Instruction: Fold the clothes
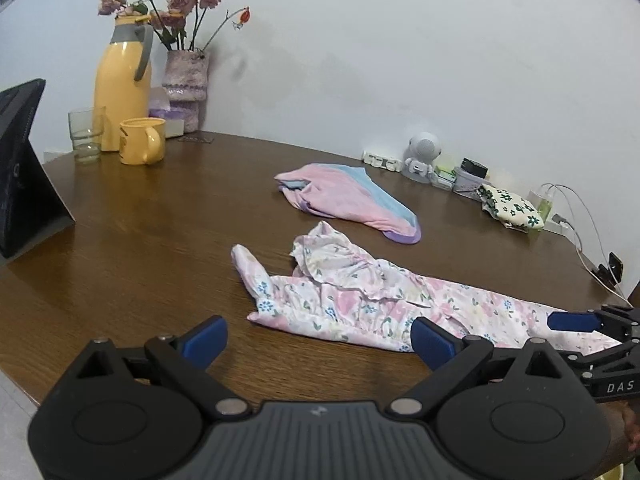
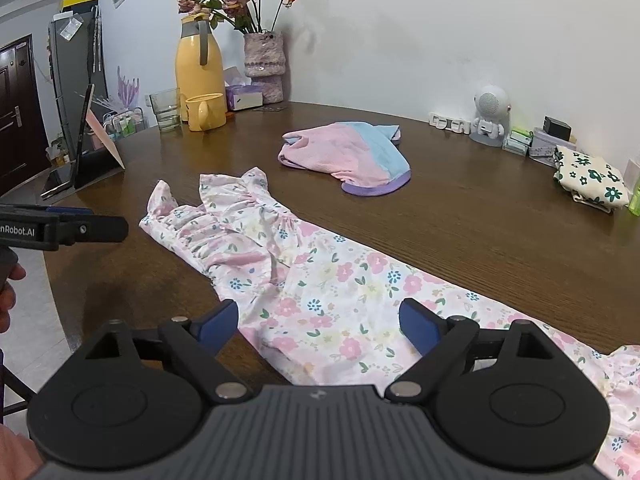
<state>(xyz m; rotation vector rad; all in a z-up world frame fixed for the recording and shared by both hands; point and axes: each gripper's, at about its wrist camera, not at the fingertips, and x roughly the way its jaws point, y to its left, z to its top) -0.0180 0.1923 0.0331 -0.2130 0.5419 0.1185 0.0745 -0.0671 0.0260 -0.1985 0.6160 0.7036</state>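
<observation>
A white dress with pink and blue flowers [image 1: 360, 292] [image 2: 320, 272] lies stretched out and rumpled along the near side of the brown wooden table [image 1: 160, 220] [image 2: 480, 208]. Its ruffled top end points left. My left gripper [image 1: 318, 336] is open just before the dress's left end, with nothing pinched. My right gripper [image 2: 319, 320] is open over the middle of the dress, and the cloth lies below its blue pads [image 2: 416, 322]. A pink, blue and purple garment [image 1: 344, 200] [image 2: 348, 152] lies folded farther back.
At the back left stand a yellow flask [image 1: 122, 92], a yellow mug [image 1: 142, 140], a glass [image 1: 86, 134] and a vase of flowers [image 1: 186, 80]. A dark stand [image 1: 24, 168] is at the left edge. A green-flowered cloth [image 1: 512, 206], a small robot figure [image 1: 422, 156] and cables [image 1: 580, 224] line the back right.
</observation>
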